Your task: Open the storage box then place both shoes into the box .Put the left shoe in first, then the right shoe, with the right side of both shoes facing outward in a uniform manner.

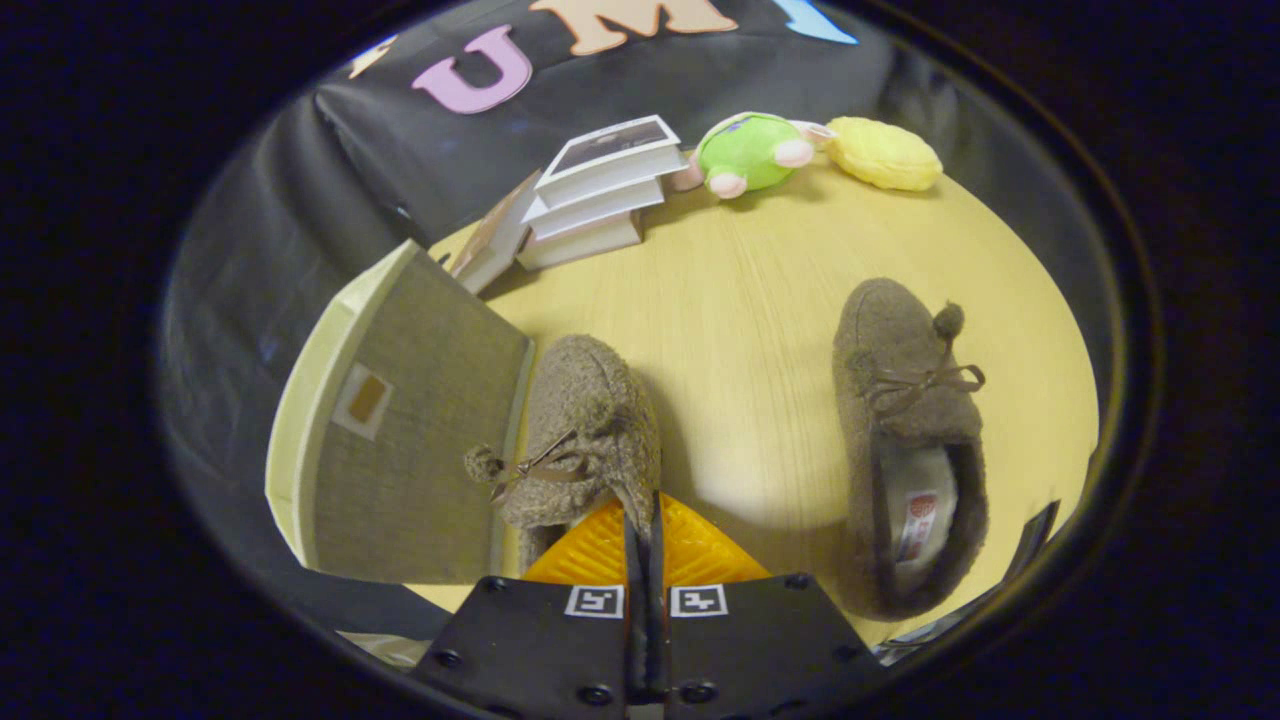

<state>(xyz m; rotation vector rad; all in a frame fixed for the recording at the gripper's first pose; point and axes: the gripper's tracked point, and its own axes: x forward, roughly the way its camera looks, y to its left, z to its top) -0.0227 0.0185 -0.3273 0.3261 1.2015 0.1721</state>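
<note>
the jaws (645,520) are pressed together on the back rim of a fuzzy brown shoe (585,430). its long way runs away from the jaws, toe far, and its bow and pom-pom lean toward the storage box (400,420) just beside it. the other shoe (905,440) lies well apart on the tabletop (740,300), toe far too, white inside showing.

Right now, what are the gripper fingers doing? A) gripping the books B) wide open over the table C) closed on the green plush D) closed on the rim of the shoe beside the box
D: the gripper fingers pinch the collar of the shoe next to the storage box.
</note>
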